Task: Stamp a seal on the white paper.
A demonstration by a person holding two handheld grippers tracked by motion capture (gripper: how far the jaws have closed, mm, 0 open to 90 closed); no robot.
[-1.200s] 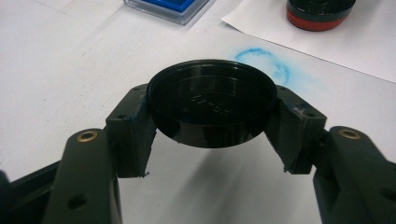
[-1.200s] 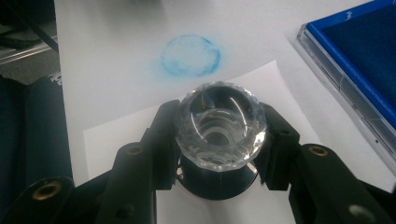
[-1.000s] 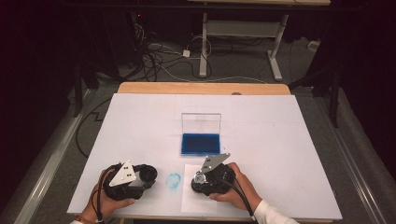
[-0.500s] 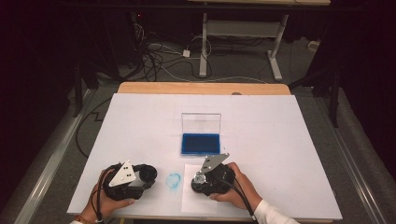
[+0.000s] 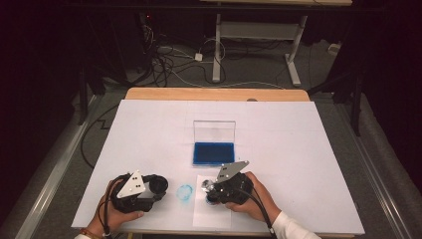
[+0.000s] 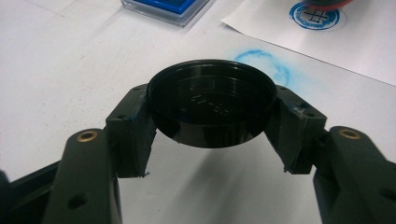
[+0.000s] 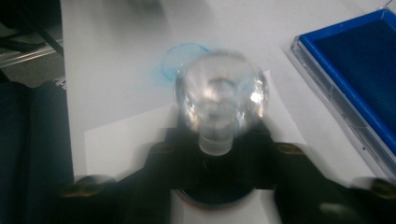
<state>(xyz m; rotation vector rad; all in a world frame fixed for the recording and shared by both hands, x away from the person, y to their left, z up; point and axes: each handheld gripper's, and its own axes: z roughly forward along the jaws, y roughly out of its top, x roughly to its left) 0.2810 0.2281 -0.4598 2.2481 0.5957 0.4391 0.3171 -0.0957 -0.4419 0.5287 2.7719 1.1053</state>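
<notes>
Stamp work sits under my right claw [image 5: 211, 191]: its jaws have just been closing and now clamp the stamp [image 7: 219, 112], whose clear rounded knob rises straight up between them in the right gripper view, blurred. The stamp's base presses down on the sheet of paper [image 5: 204, 216] that lies beneath this claw. In the left gripper view a round blue print [image 6: 314, 15] shows on that paper, just under the red rim of the stamp's base.

My left claw [image 6: 212, 116] is clamped on a round black cap [image 6: 212, 100], hollow side up, one pad on each side of its rim; it hangs a little above the white table cover [image 5: 298, 144]. Just past the cap, between my two claws, a smudged blue ring [image 5: 184, 191] marks the cover itself, off the paper's near edge.

Ahead of my right claw, and near it, lies the blue ink pad [image 5: 213, 153] in its clear case, with the lid [image 5: 214, 132] standing upright at its far side. From my left claw the pad lies farther off, ahead and toward the right.
</notes>
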